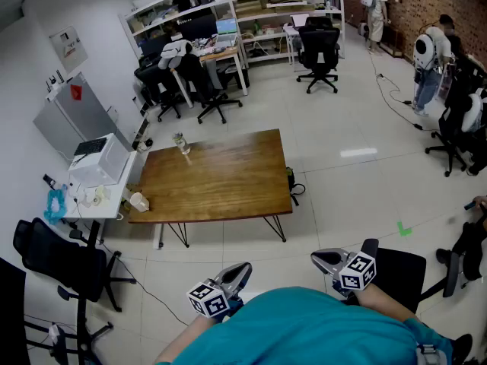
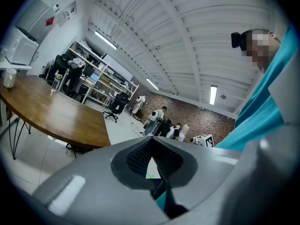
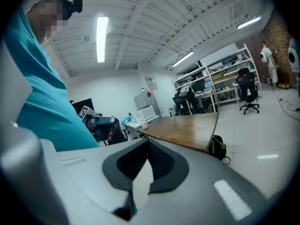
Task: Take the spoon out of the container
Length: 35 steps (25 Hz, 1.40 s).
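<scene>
Holding the grey two-jaw left gripper [image 1: 234, 274] and right gripper [image 1: 329, 260] low against our body, both clamped together on nothing, we judge this a resting carry: the brown wooden table [image 1: 228, 181] stands well apart. The clear container [image 1: 181, 144] sits near its far-left corner; the spoon is too small to tell.

Wooden table [image 1: 228, 181], black office chair [image 1: 318, 48], cluttered shelves [image 1: 274, 2]

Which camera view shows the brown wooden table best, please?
The head view: the whole brown wooden table shows from above, top and legs alike. The left gripper view shows it obliquely, cut off at the picture's left; the right gripper view shows it far off, at a low angle.
</scene>
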Tool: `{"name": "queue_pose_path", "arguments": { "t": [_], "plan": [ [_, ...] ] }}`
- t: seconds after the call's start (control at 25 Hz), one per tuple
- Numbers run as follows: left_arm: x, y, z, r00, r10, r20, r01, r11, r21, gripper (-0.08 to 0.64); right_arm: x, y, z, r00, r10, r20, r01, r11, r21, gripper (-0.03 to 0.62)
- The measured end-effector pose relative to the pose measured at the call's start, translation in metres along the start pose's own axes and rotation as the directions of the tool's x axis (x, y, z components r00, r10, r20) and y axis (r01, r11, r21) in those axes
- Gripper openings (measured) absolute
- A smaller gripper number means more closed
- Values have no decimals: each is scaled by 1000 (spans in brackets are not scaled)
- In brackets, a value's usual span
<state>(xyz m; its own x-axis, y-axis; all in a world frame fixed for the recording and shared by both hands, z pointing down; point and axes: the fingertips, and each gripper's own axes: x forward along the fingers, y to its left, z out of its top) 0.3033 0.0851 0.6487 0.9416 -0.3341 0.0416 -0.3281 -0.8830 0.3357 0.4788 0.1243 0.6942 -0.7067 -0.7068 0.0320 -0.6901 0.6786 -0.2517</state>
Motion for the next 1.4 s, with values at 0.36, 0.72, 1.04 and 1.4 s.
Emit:
{"name": "queue_pose_path", "arguments": {
  "t": [0.36,0.72,1.04,1.4],
  "plan": [
    [42,-19,-28,999,10,-52,-10,1000,-2,2,-29,-36,-7,998,30,-51,-29,1000,9,2],
    [-128,85,28,988,119,94,-116,992,-40,2,140,45,9,988,123,-89,-122,992,18,2],
    [-380,261,109,951,228,208,-210,972,-106,2,433,185,27,950,251,-185,-260,965,-23,2],
    [-495,420,135,861,402,310,-375,915,-145,2,648,182,-13,862,427,-272,-442,897,8,2]
  ]
}}
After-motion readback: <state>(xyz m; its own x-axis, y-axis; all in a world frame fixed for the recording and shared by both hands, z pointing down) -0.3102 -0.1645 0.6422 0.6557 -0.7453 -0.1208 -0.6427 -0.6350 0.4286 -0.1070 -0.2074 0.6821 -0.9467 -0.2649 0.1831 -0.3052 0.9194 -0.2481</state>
